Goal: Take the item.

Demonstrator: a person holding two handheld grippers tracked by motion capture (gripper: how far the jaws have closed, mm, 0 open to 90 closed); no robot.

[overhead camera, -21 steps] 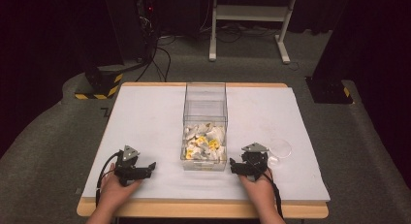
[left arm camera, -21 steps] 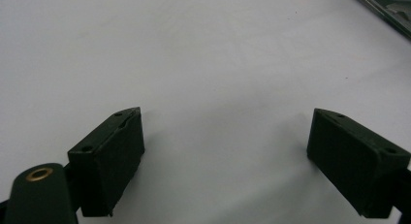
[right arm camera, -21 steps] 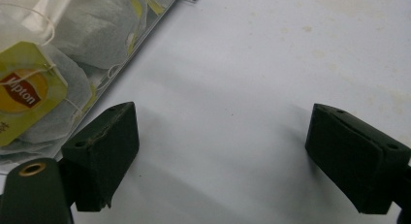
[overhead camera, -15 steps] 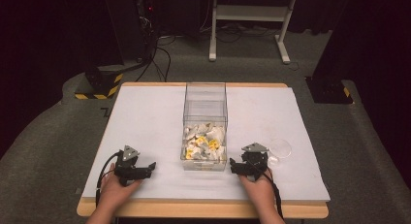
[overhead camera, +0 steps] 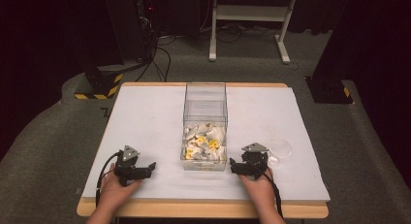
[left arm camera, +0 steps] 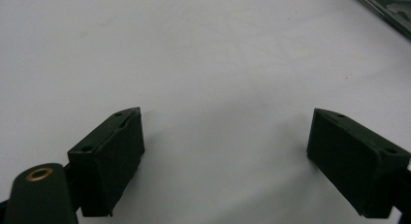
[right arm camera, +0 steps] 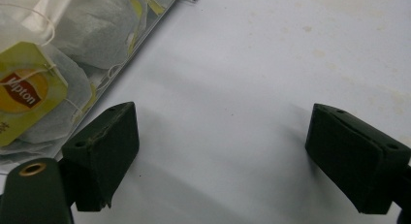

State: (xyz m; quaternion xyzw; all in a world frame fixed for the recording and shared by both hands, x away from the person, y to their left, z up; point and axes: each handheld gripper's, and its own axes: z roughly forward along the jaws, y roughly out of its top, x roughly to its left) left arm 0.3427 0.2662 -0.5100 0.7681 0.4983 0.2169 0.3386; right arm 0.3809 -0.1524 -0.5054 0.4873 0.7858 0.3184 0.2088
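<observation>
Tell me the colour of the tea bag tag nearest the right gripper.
The tag is yellow-green with a red and orange Lipton logo, clearest in the right gripper view.

In front of me stands a clear plastic box (overhead camera: pixel 205 118), tall and rectangular, upright on the white table, with its long side going away from me. Its top is open and its far half has nothing inside. The near half is filled with a loose pile of tea bags (overhead camera: pixel 205 140), white paper pouches with thin strings and yellow tags. In the right gripper view the tea bags (right arm camera: pixel 58 64) press against the transparent wall, and one yellow tag (right arm camera: pixel 26 90) with a red Lipton label lies flat against it.
</observation>
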